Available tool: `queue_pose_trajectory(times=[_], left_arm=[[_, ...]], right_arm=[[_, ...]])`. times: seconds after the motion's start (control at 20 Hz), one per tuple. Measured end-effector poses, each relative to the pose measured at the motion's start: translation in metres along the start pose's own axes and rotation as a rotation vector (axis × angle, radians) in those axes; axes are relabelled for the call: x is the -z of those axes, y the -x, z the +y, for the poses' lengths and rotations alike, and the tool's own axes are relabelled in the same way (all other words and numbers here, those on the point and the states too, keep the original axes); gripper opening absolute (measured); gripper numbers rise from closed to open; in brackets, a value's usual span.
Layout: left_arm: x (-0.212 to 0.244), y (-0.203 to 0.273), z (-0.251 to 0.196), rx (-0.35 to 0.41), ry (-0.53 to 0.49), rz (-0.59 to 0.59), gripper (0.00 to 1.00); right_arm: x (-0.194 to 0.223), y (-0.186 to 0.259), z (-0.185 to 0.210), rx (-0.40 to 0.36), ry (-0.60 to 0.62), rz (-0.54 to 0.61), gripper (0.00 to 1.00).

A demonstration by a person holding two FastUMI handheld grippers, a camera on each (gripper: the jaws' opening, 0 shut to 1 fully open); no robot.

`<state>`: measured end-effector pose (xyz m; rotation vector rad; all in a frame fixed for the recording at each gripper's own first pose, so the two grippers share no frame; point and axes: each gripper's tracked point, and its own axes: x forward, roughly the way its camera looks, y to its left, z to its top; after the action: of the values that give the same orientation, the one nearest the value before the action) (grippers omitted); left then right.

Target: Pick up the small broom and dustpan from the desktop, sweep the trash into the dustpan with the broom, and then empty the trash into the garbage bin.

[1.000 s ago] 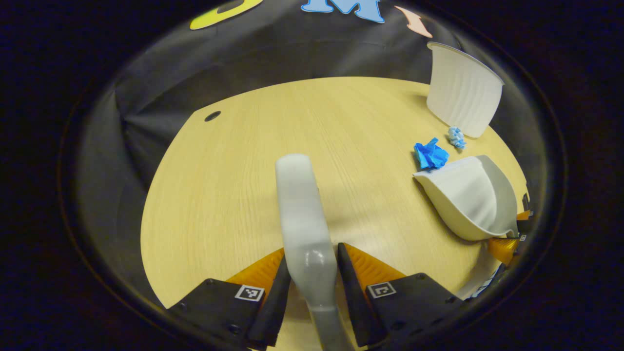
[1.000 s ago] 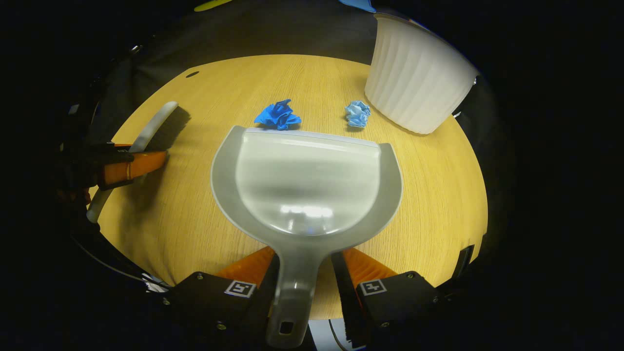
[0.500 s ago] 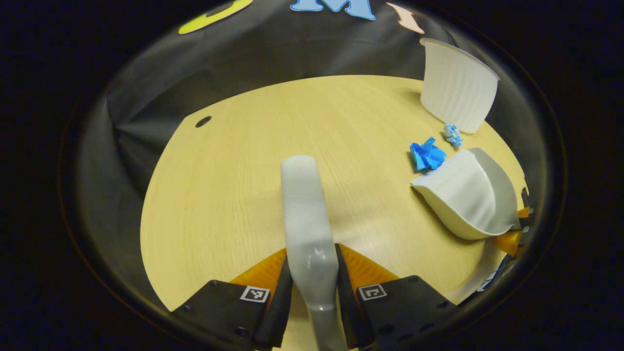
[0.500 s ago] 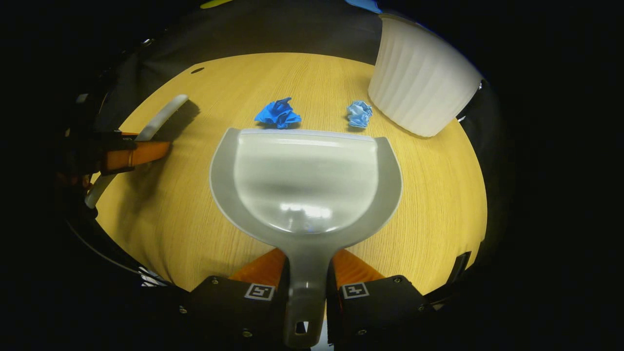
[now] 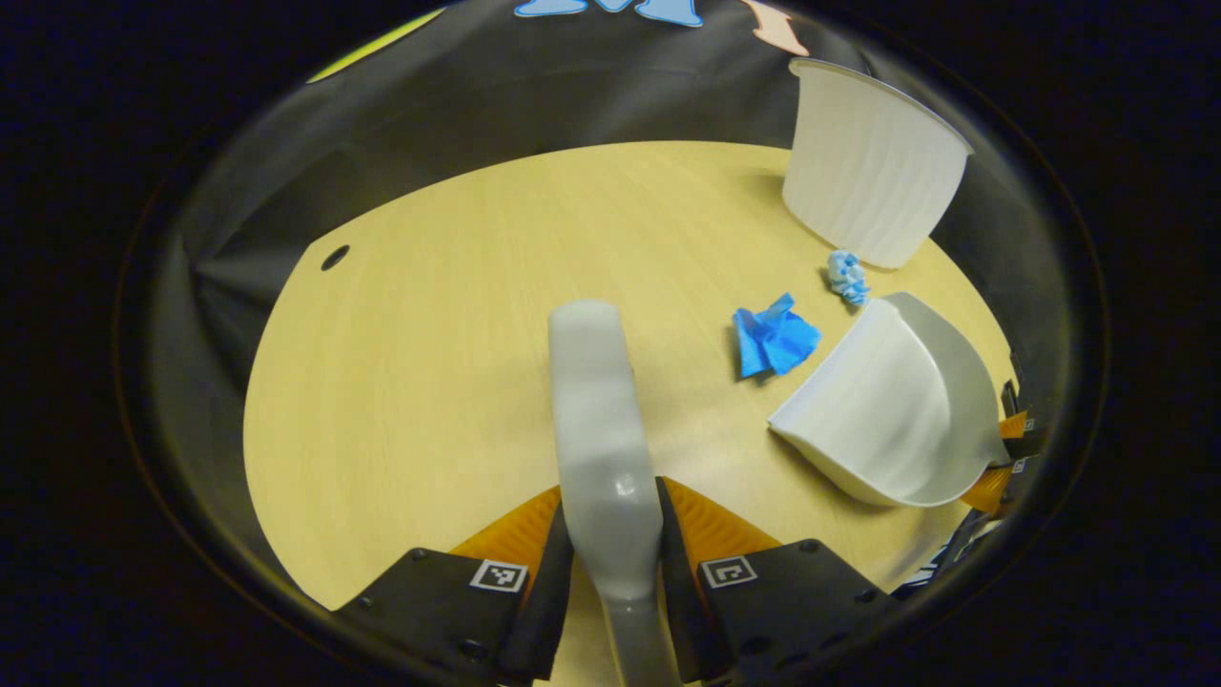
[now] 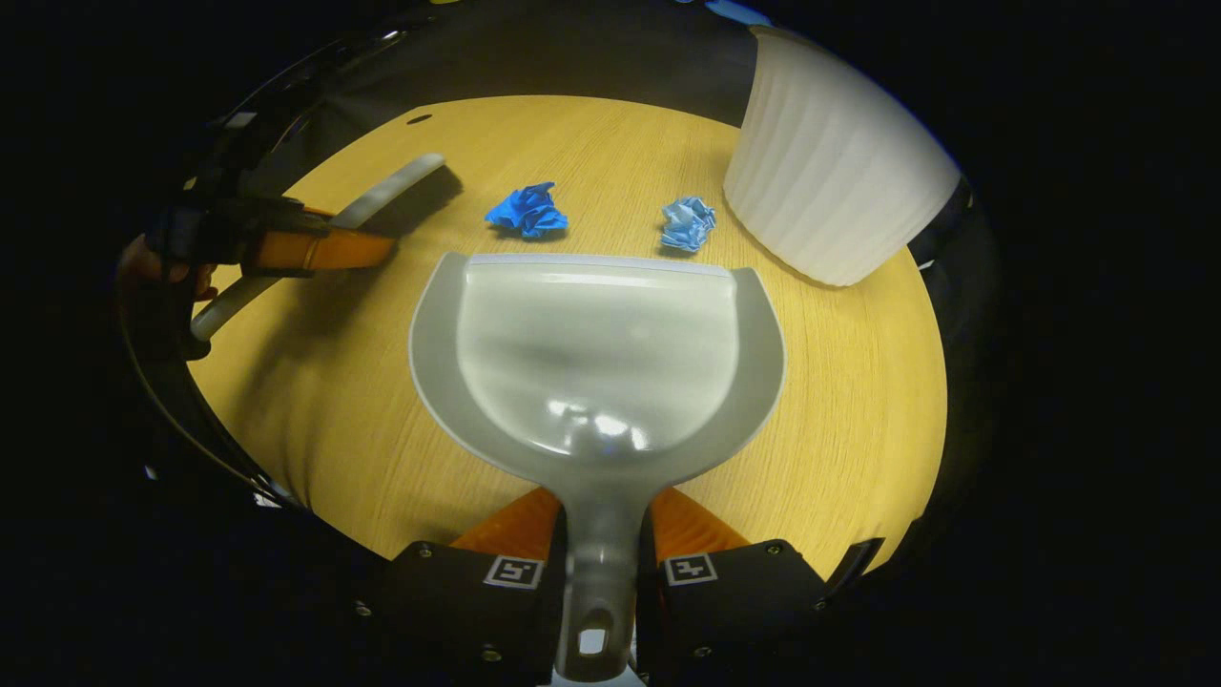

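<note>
My left gripper (image 5: 610,534) is shut on the grey handle of the small broom (image 5: 596,420), which points forward over the wooden desktop (image 5: 429,363). In the right gripper view my right gripper (image 6: 599,534) is shut on the handle of the grey dustpan (image 6: 596,353), held just above the desk with its lip toward the trash. A dark blue paper wad (image 6: 525,210) and a pale blue wad (image 6: 687,222) lie just beyond that lip. The left gripper view has the dustpan (image 5: 892,410) at right, the dark wad (image 5: 773,339) and the pale wad (image 5: 846,277). The broom (image 6: 382,196) and left gripper (image 6: 315,250) appear at left.
A white ribbed garbage bin (image 6: 835,181) stands at the desk's far right, close to the pale wad; it is also in the left gripper view (image 5: 868,172). A cable hole (image 5: 335,258) sits near the far left edge. Black cloth wall backs the desk.
Both grippers closed onto their handles. The broom has swung toward the dark blue wad, and the dustpan has lifted and drawn back slightly from the trash.
</note>
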<state>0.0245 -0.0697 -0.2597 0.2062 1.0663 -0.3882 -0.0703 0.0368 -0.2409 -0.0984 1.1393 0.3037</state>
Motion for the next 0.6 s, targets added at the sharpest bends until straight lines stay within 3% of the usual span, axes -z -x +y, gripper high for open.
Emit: queue_pose_trajectory(times=[0.45, 0.5, 0.6], left_arm=[[-0.042, -0.028, -0.066, 0.062, -0.038, 0.021, 0.49], [-0.048, -0.029, -0.071, 0.074, -0.052, 0.023, 0.54], [-0.057, -0.036, -0.080, 0.101, -0.088, 0.029, 0.49]], right_arm=[[0.000, 0.001, -0.039, -0.066, 0.127, 0.001, 0.31], [-0.001, 0.000, -0.043, -0.072, 0.135, 0.003, 0.31], [-0.003, -0.005, -0.054, -0.082, 0.161, 0.003, 0.32]])
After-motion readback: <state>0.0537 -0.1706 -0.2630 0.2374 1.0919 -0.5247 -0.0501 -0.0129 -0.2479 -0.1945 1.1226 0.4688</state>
